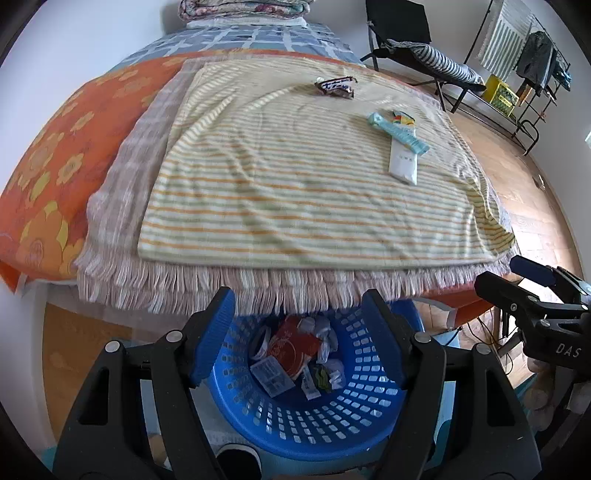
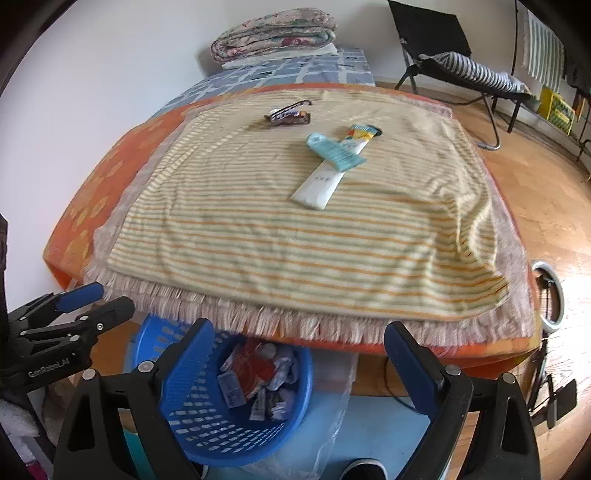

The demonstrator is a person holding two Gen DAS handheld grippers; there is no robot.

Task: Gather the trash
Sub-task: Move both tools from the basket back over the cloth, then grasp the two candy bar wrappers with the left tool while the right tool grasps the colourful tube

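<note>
A blue plastic basket (image 1: 332,417) (image 2: 207,424) stands on the floor under the foot edge of the bed, with several crumpled wrappers (image 1: 295,354) (image 2: 258,376) inside. My left gripper (image 1: 297,299) hangs open and empty right above it. My right gripper (image 2: 299,328) is open and empty too, just to the basket's right. On the striped towel (image 1: 295,192) (image 2: 295,240) lie a brown candy wrapper (image 1: 335,87) (image 2: 290,113) at the far side, and a teal wrapper (image 1: 399,133) (image 2: 334,150) across a white packet (image 1: 403,162) (image 2: 319,184).
The bed carries an orange flowered cover (image 1: 55,158) and a fringed blanket (image 1: 184,288). A folded quilt (image 2: 273,33) lies at its head. A black chair (image 2: 443,48) and a drying rack (image 1: 524,66) stand on the wooden floor to the right. A ring light (image 2: 554,295) is beside the bed.
</note>
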